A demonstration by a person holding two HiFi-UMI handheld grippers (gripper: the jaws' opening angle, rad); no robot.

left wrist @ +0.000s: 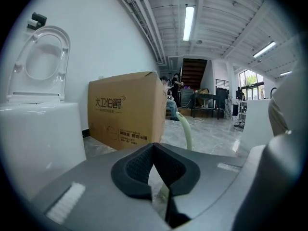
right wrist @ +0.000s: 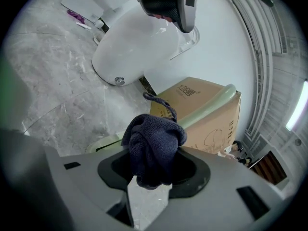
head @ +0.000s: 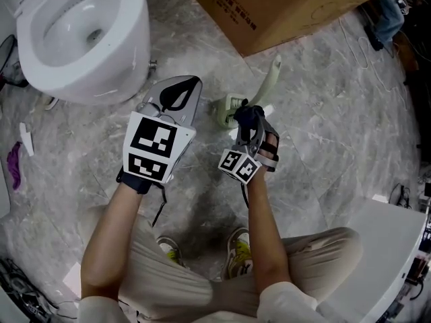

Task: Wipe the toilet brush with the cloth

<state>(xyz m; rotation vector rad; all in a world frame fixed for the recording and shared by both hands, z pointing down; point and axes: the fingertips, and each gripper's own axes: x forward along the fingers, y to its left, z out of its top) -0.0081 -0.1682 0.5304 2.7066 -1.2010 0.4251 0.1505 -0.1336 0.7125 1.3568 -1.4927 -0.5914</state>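
The pale green toilet brush leans in its holder on the marble floor, between the toilet and the cardboard box. My right gripper sits right at the holder, shut on a bunched dark blue cloth. In the right gripper view the cloth bulges out of the jaws of the right gripper, with the brush handle just behind it. My left gripper hovers left of the holder, jaws together and holding nothing. From the left gripper the brush handle rises just ahead.
A white toilet stands at the upper left, its seat raised. A large cardboard box is behind the brush. Small purple and white items lie on the floor at the left. A white unit stands lower right.
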